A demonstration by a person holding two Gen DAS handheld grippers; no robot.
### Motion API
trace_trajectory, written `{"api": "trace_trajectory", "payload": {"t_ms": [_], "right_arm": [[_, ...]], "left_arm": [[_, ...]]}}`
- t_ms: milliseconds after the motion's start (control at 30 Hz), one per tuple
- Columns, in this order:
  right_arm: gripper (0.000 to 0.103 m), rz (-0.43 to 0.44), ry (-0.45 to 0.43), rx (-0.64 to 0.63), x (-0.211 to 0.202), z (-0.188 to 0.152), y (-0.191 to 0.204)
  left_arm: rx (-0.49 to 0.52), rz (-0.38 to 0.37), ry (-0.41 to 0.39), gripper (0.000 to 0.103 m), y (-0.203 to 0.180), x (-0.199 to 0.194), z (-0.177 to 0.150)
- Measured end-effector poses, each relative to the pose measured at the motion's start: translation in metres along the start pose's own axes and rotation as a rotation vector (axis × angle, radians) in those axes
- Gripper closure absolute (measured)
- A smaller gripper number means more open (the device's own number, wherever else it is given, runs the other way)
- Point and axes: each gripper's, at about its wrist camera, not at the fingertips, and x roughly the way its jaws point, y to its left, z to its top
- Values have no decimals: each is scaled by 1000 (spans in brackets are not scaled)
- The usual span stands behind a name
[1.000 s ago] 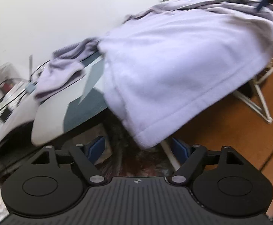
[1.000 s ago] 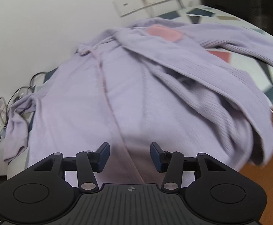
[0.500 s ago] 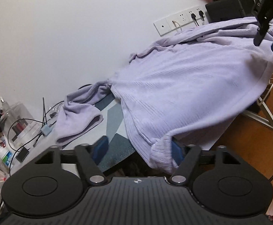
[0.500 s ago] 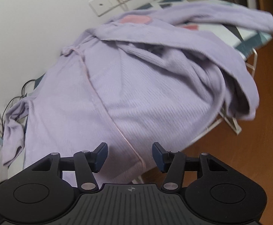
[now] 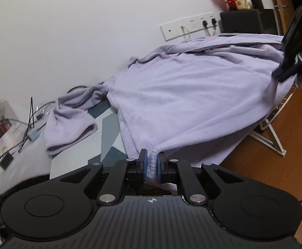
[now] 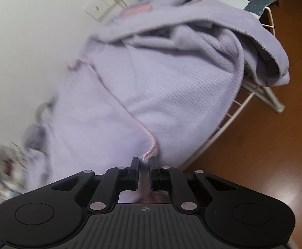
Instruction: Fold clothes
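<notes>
We find the lilac garment (image 5: 192,95) spread over the patterned tabletop (image 5: 109,128), its near hem hanging off the front edge. At nine o'clock one sleeve (image 5: 68,124) lies bunched beside loose cables (image 5: 9,145). At six o'clock in the left wrist view, the left gripper (image 5: 151,165) has its jaws closed on a fold of the hem. At two o'clock there, the right gripper (image 5: 292,66) meets the far corner; its own view shows the jaws pinching the pink-trimmed edge (image 6: 149,155). We judge both grips shallow, so a lift could pull the cloth free. The sleeve may drag the cables, and the overhang could snag the wire rack (image 6: 244,108).
</notes>
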Motion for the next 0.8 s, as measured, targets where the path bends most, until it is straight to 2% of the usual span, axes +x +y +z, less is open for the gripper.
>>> {"api": "trace_trajectory", "payload": {"t_ms": [133, 233, 333, 467, 567, 633, 700, 800], "right_arm": [[95, 59, -38, -8, -20, 7, 11], [95, 51, -42, -24, -21, 11, 11], [95, 39, -41, 3, -14, 10, 3], [90, 14, -9, 32, 5, 2, -13], [78, -23, 0, 65, 18, -5, -24], [77, -18, 5, 87, 22, -8, -27], [70, -11, 5, 96, 24, -10, -28], [70, 7, 8, 125, 26, -10, -30]], "left_arm": [[-28, 21, 21, 90, -3, 11, 2], [-77, 0, 10, 96, 0, 9, 6], [-95, -14, 7, 97, 2, 4, 11], [-102, -25, 24, 97, 5, 2, 12], [-102, -31, 22, 97, 5, 1, 15], [-104, -34, 18, 97, 5, -1, 18], [-108, -36, 10, 97, 6, -3, 21], [-101, -38, -24, 97, 8, -9, 26]]}}
